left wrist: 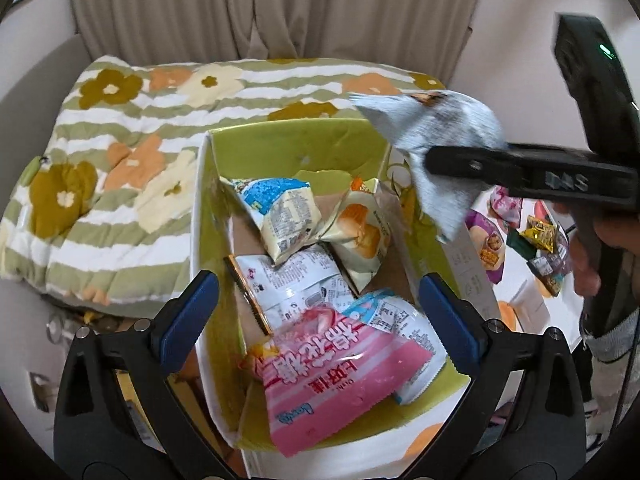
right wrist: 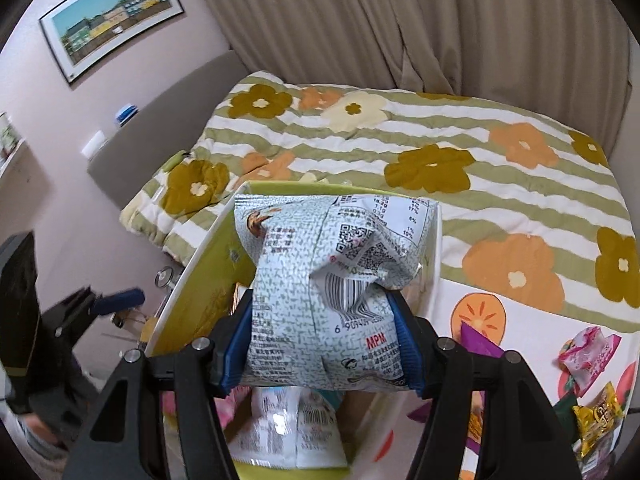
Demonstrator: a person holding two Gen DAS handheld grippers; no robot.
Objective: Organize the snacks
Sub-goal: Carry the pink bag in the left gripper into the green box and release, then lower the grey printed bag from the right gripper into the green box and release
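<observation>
Bedroom with flowered quilt [right wrist: 420, 152] behind, green box [left wrist: 288, 140] of snacks under both jaws: left gripper [left wrist: 320, 320] jaws apart, empty above pink packet [left wrist: 340, 376]; right gripper [right wrist: 320, 344] clamped on grey-white snack bag [right wrist: 328, 272] over box; next likely lower and release.

Right gripper [right wrist: 324, 344] is clamping a pale printed snack bag [right wrist: 324, 280] between blue fingers [right wrist: 408, 344], hovering over the green-lined box [right wrist: 208, 276]; more snack packs [right wrist: 592, 360] are lying on the bench [right wrist: 532, 328], flowered quilt [right wrist: 400, 148] behind
</observation>
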